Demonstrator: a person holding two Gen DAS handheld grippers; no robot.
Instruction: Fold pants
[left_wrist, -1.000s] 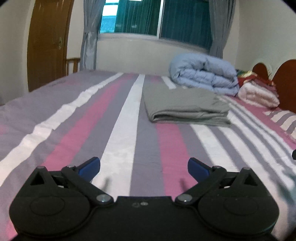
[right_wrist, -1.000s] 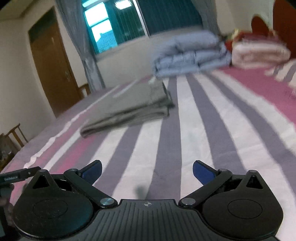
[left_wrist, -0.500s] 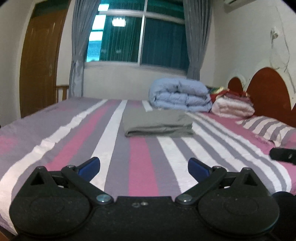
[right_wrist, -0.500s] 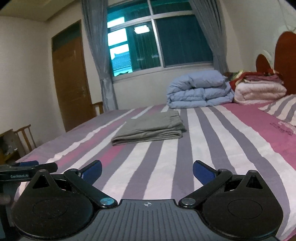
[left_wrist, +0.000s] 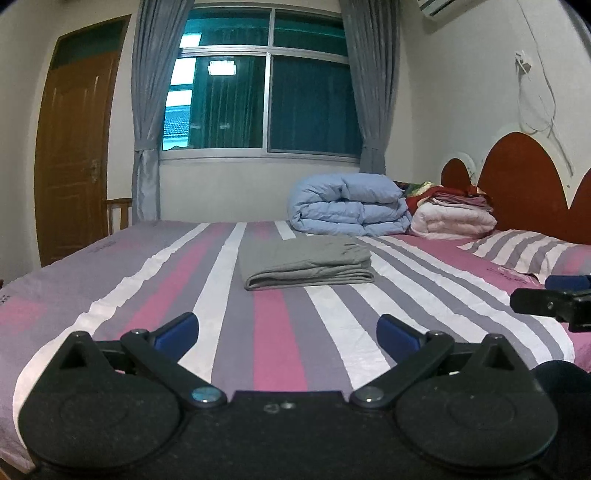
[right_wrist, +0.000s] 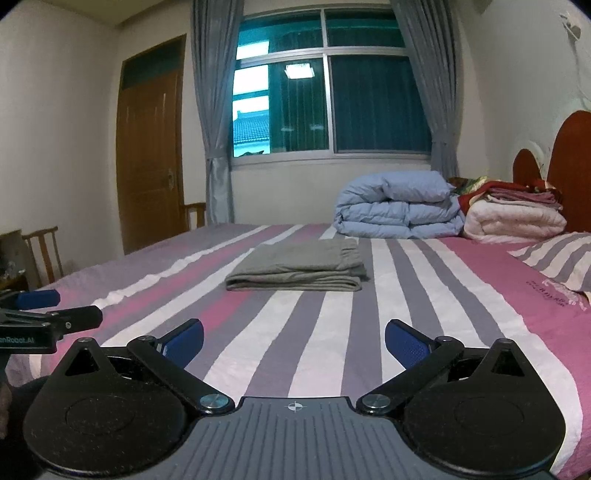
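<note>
Your left gripper (left_wrist: 287, 328) and right gripper (right_wrist: 294, 336) both have jaws wide, holding nothing, well short of the grey pants (left_wrist: 306, 263) lying folded mid-bed (left_wrist: 280, 343), near the blue duvet (left_wrist: 349, 205).

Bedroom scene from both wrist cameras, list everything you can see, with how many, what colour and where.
pants: one, grey, folded flat mid-bed
bed sheet: one, pink, white and grey stripes, covering the bed
duvet: one, light blue, folded at the bed's far side
blanket stack: one pile, pale pink below, red and mauve above, right of the duvet
pillow: one, striped, by the headboard
headboard: one, reddish brown, right
window: one, dark, with grey curtains
door: one, brown, left
chairs: two, wooden, by the door
left claw: one, black with blue pads, open, above the bed's near edge
right claw: one, same colours, open, alongside
</note>
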